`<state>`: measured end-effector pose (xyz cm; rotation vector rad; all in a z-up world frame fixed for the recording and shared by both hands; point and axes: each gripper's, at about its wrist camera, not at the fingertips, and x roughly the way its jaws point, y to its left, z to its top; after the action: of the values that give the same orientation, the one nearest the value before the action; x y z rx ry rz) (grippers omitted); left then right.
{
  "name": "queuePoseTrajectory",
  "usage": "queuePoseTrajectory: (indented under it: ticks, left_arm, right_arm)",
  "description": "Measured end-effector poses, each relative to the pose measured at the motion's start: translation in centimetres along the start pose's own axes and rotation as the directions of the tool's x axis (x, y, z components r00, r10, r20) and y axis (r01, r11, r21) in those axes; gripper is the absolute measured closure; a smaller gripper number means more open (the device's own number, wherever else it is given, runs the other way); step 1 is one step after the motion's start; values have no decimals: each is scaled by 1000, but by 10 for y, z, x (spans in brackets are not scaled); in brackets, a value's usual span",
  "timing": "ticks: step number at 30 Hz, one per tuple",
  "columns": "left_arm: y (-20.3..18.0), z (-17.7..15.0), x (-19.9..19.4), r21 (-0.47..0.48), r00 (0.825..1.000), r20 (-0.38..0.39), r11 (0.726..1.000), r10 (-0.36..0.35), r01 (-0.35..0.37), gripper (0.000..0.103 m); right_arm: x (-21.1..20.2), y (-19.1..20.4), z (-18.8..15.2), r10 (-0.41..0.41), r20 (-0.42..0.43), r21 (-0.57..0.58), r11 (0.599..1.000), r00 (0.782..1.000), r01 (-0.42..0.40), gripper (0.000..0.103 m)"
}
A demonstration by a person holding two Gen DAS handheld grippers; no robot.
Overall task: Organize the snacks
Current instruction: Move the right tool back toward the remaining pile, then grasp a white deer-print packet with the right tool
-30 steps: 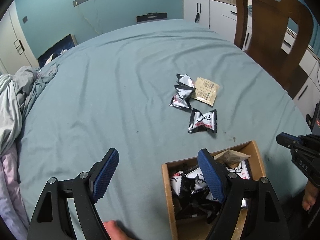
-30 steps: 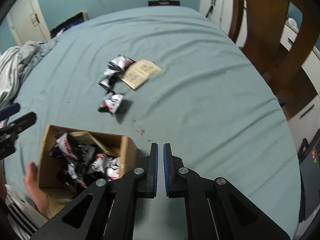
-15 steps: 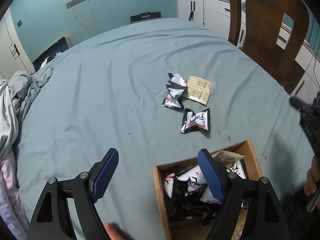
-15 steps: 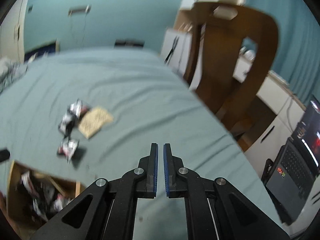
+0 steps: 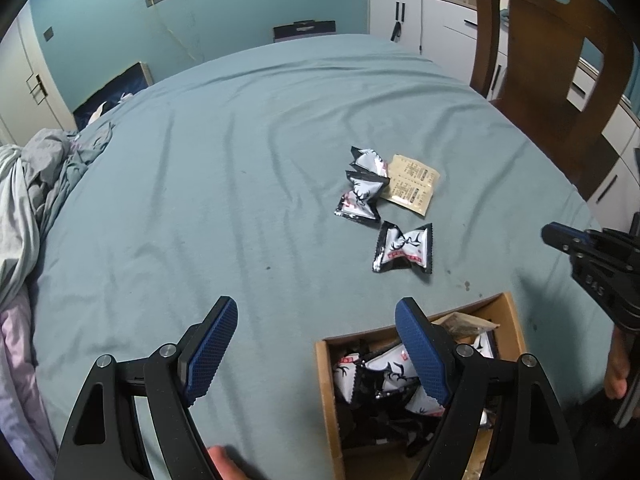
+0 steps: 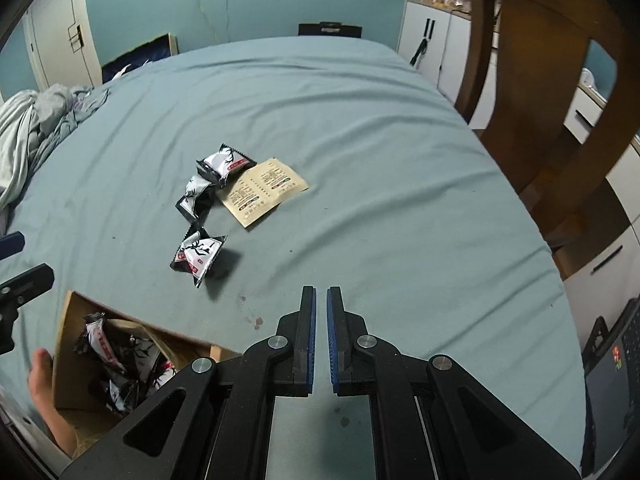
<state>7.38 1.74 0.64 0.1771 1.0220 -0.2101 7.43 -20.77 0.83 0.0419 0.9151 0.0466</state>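
Note:
Three black-and-white snack packets lie on the teal sheet: the nearest packet, a middle one and a far one. A beige sachet lies beside them. A cardboard box holds several packets. My left gripper is open and empty, its right finger over the box. My right gripper is shut and empty, right of the box; it also shows at the right edge of the left wrist view.
A wooden chair stands at the bed's right edge. Crumpled bedding lies at the left. White cabinets stand behind. A laptop sits at the far right. A bare foot is beside the box.
The right gripper swung up toward the chair, then came back down over the bed near the box, still shut. The left gripper stayed open and shifted slightly.

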Motion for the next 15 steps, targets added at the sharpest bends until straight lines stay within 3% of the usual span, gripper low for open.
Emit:
queuePoseTrajectory:
  ticks: [7,9,10,11,13,15]
  left_arm:
    - [2,6,10,-17,1000,-10,1000,12,-13,21]
    - [5,9,14,-27,1000,-17,1000,15,-15,21]
    - [6,11,16,-34,1000,-20,999,15,-16,21]
    - [7,12,17,-37,1000,-22,999,14,-15,21]
    - [10,15,21,-44,1000,-26,999,15,-16,21]
    - [12,17,24,-49,999,-30,999,18,-19,21]
  right_arm:
    - [36,-6,26,48,-57,46,998,997,-45,99]
    - [46,-7,33,83,-51,34,996,995,-82,94]
    - [52,-4,36,93,-53,16,996,994,-93,82]
    - [57,-2,37,104,-56,-2,994,993,-105,61]
    - [67,7,41,137,-67,-39,989,988,-140,32]
    - [77,17,47,185,-85,-69,979,979,-191,31]
